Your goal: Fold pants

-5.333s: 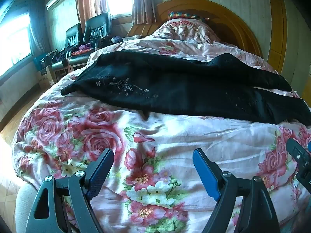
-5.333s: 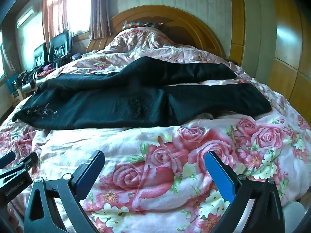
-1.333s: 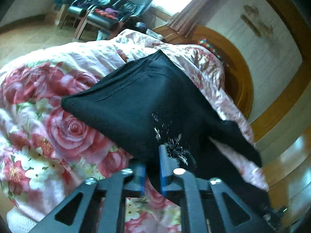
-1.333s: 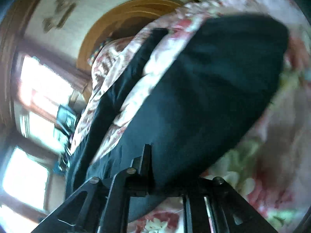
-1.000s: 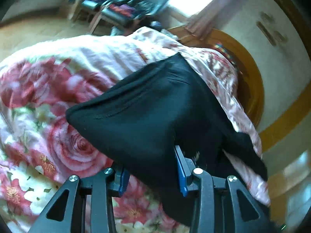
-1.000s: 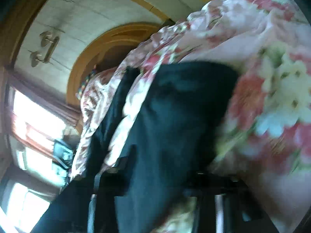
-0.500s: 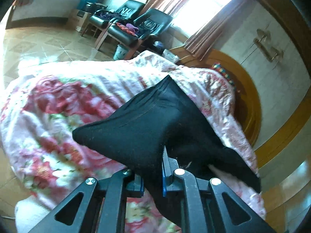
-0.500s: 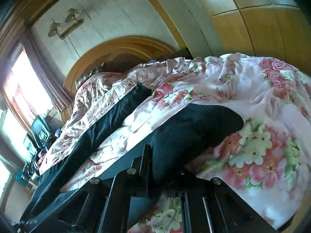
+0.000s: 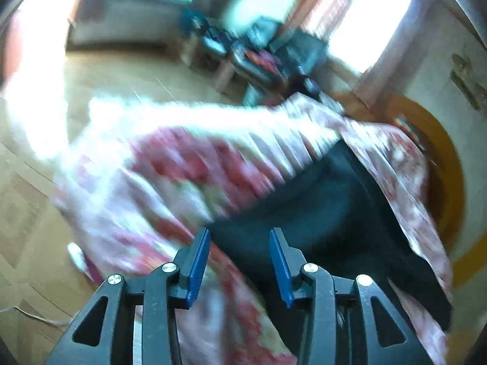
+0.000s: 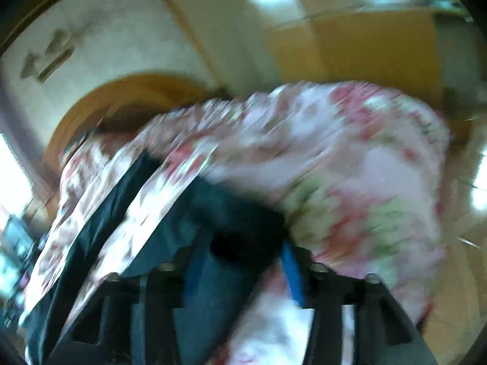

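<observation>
1. Bedroom w/ wood floor and bright windows filled the left wrist view, all smeared by motion; chairs (image 9: 283, 51) sat by the far wall beyond the bed.
2. Floral quilt (image 9: 170, 164) covered the bed. Black pants (image 9: 319, 210) lay on it toward the headboard (image 9: 441, 164) side, one end reaching the quilt's near edge.
3. Left gripper (image 9: 239, 261) had just been opening: jaws partway apart, blue pads clear of the cloth, nothing pinched. Prob. a release so that end stays where laid.
4. Right wrist view, also blurred: quilt, curved headboard, wood panels behind.
5. Pants' other end bunched at the quilt's near edge, a second leg strip running toward the headboard.
6. Right gripper (image 10: 243, 270) had likewise just been opening; cloth sat between the jaws, but pad contact was too blurred to tell.
</observation>
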`<state>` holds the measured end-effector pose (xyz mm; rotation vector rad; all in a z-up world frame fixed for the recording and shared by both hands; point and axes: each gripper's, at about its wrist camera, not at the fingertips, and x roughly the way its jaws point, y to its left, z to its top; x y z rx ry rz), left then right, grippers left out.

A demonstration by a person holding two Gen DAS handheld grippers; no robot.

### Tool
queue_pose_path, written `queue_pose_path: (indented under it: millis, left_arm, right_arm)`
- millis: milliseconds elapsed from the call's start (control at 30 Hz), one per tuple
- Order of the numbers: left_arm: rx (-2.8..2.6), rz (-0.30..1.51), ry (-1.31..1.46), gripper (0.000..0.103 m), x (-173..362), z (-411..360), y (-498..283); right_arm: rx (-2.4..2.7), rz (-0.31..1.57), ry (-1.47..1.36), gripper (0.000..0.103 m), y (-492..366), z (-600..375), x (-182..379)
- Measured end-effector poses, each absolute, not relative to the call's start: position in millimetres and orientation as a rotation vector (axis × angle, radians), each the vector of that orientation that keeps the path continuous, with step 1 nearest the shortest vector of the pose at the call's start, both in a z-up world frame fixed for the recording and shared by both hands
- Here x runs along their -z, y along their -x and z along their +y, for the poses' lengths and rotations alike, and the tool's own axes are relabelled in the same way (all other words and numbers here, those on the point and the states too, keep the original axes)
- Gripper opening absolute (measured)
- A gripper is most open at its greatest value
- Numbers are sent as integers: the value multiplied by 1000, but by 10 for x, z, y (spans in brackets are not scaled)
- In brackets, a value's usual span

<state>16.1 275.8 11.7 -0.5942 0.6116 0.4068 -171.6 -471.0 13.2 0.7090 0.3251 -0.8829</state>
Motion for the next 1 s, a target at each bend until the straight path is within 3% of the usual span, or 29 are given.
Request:
queue_pose_path:
  millis: [200,567,800,1000]
  left_arm:
    - [-372,536,467,48,-366,2517,-171]
    - [152,735,138,48,-59,820,-1002]
    - [135,777,15,49,324,376,-1352]
    - [241,711,101,69,585,495,-1375]
  right_arm:
    - [872,256,-627,60,1749,-4602,-313]
    - [362,557,-554,60,552,-4258,-191]
    - [261,648,-526,60,-243,-4447,-154]
    - [214,690,-556,60,-952,-4705,-176]
